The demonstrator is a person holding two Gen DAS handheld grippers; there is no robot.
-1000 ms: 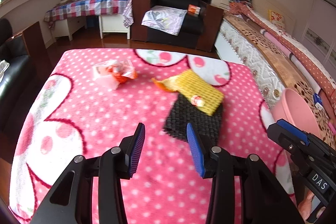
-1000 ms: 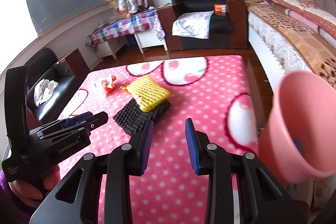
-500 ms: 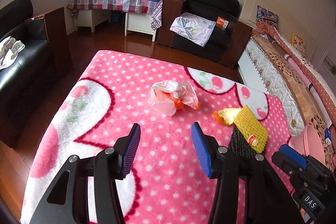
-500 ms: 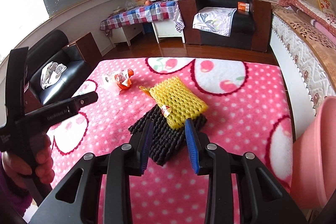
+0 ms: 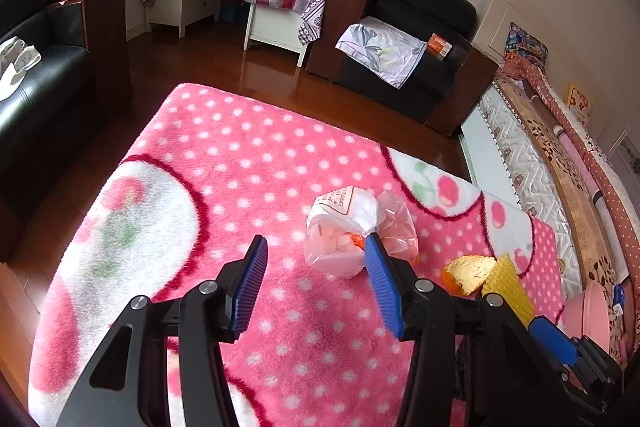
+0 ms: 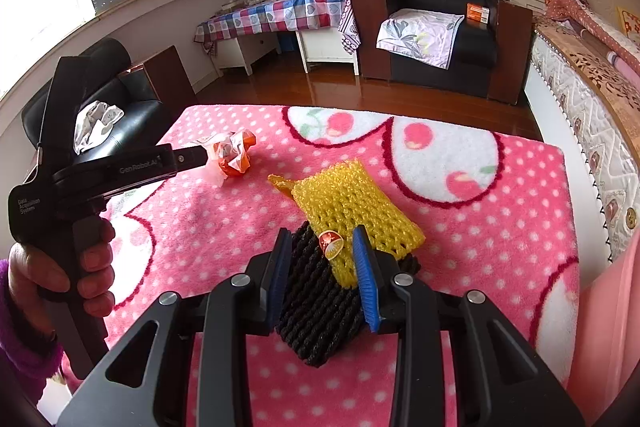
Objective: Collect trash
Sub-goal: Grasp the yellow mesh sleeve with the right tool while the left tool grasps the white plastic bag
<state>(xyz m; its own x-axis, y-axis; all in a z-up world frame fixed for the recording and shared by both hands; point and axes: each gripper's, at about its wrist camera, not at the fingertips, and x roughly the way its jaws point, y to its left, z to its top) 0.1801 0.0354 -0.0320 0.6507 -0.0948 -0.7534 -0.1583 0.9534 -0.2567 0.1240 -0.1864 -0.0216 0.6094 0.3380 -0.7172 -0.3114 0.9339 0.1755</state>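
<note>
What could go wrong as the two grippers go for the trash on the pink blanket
The left gripper, jaws open, sits off-centre of the crumpled plastic bag; closing may nudge the light bag aside. The right gripper, open, straddles the yellow foam net overlapping the black foam net; it may grab only one, or snag the blanket.

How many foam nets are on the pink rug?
2: a yellow foam net lies overlapping a black foam net, mid-rug, nearer the right gripper. More may be hidden.
</note>
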